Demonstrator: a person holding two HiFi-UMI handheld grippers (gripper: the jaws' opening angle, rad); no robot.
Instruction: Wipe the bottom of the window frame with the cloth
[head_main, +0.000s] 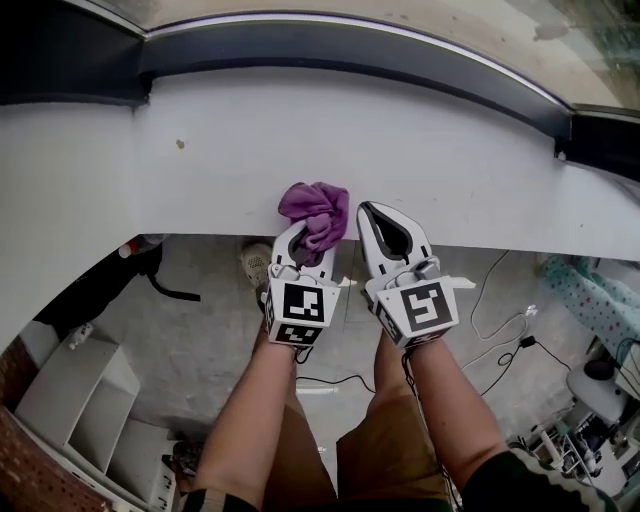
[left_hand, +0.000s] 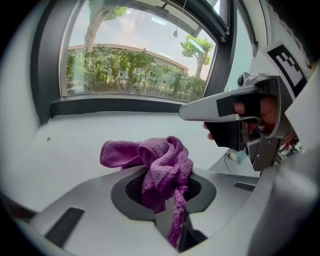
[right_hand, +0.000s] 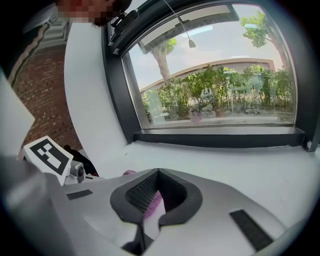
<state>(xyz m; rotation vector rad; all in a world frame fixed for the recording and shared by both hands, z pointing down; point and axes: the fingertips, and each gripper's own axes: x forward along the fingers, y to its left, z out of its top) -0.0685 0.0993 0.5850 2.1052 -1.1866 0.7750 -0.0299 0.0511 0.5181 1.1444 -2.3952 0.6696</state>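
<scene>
The left gripper (head_main: 300, 240) is clamped on the purple cloth (head_main: 318, 212), which bunches beyond its tips over the white sill (head_main: 420, 150), likely as a wiping pad for the dark frame bottom (head_main: 350, 45) ahead, while the right gripper (head_main: 372, 212) waits alongside, jaws together and empty.

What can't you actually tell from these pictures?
- Head view: the speck on the white sill is too small to name.
- Left gripper view: the right gripper hides the sill's right part.
- Right gripper view: the purple cloth shows only as a sliver past that gripper's shut jaws.
</scene>
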